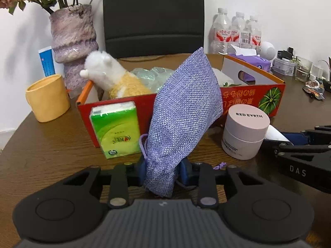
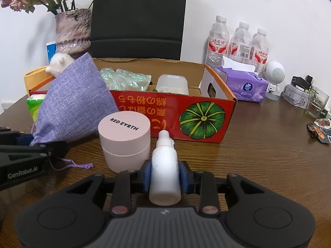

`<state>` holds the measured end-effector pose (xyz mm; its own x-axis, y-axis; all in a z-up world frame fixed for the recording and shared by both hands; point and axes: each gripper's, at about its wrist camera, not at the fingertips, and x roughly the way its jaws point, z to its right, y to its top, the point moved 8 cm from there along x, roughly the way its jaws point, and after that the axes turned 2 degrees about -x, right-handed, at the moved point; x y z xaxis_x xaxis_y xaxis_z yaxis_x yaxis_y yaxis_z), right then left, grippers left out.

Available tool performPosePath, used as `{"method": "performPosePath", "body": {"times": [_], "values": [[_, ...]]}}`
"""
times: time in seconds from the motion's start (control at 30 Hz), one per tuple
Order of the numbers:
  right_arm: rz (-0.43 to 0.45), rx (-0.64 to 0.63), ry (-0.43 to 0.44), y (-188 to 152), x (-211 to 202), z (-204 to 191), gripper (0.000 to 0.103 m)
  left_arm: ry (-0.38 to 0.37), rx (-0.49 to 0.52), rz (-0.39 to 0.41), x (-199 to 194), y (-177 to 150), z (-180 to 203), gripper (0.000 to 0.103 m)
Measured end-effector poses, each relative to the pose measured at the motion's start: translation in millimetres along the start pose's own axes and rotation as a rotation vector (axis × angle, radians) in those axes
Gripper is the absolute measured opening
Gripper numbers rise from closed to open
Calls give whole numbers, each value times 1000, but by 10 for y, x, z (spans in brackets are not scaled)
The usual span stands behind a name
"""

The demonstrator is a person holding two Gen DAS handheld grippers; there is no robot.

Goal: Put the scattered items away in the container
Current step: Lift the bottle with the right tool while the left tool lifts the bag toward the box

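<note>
My left gripper is shut on a purple fabric pouch and holds it upright in front of the red cardboard box. The pouch also shows in the right wrist view. My right gripper is shut on a white spray bottle, just right of a pink cream jar that stands on the table. A green tissue pack stands against the box front. The box holds a plush toy, crumpled plastic bags and a white tub.
A yellow mug and a purple vase stand left of the box. Water bottles, a purple tissue pack, a white speaker and small clutter are at the right. A black chair stands behind.
</note>
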<state>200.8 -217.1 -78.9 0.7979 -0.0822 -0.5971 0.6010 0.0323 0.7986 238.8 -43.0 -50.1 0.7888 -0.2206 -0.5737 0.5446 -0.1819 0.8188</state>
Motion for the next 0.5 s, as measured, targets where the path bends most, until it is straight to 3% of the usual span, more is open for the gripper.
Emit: {"method": "performPosePath", "body": {"times": [0.5], "values": [[21, 76, -9, -4, -47, 117, 26, 14, 34, 121, -223, 56, 96, 24]]}}
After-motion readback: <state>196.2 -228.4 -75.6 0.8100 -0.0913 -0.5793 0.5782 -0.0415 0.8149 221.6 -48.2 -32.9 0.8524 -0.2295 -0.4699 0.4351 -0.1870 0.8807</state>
